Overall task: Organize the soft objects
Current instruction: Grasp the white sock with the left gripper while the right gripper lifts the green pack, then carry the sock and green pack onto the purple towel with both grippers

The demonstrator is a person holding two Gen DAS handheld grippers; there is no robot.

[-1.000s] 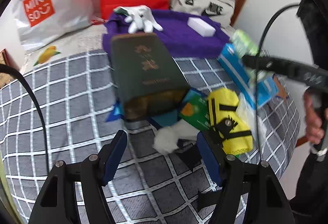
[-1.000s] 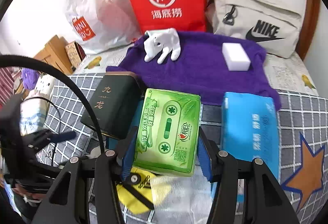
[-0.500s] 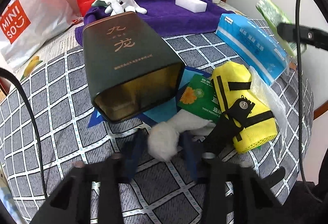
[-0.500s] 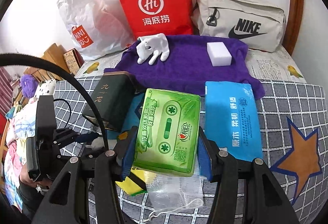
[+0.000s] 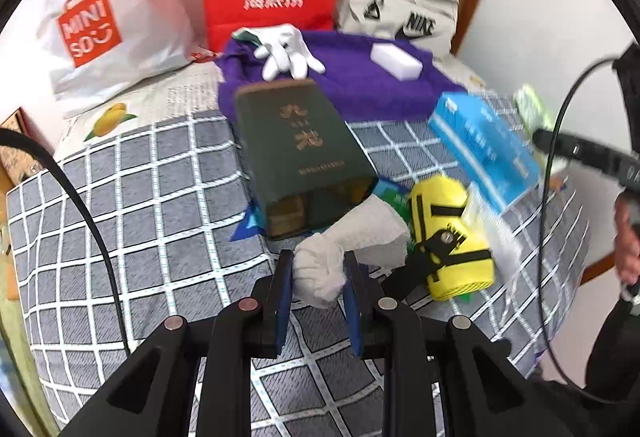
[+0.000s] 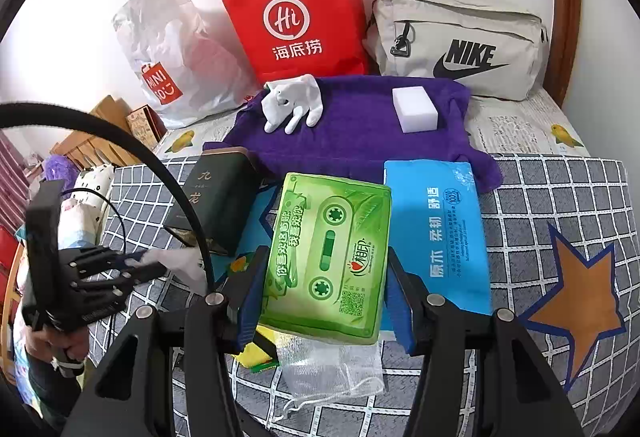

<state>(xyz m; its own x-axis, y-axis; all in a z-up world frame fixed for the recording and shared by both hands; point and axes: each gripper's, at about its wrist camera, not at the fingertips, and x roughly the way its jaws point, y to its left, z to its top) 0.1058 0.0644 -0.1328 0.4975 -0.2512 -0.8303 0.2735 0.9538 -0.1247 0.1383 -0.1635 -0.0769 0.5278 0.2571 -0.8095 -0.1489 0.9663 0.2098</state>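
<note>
My left gripper (image 5: pixel 318 283) is shut on a white glove (image 5: pixel 352 241) and lifts its end off the checked cloth, next to the dark green tin (image 5: pixel 300 153). My right gripper (image 6: pixel 322 311) is shut on a green tissue pack (image 6: pixel 330 253) and holds it above the table. A purple towel (image 6: pixel 360 125) at the back carries another white glove (image 6: pixel 292 105) and a white sponge (image 6: pixel 414 109). A blue tissue pack (image 6: pixel 438 233) lies right of the green one. A yellow pouch (image 5: pixel 450 233) lies right of the left gripper.
A red paper bag (image 6: pixel 296 13), a white Miniso bag (image 6: pixel 168 57) and a beige Nike bag (image 6: pixel 460 45) stand along the back wall. A clear mesh bag (image 6: pixel 336 369) lies under the right gripper. Cables hang near both grippers.
My left gripper went from open around the white glove to shut on it and raised it. My right gripper drew back a little with the green tissue pack.
</note>
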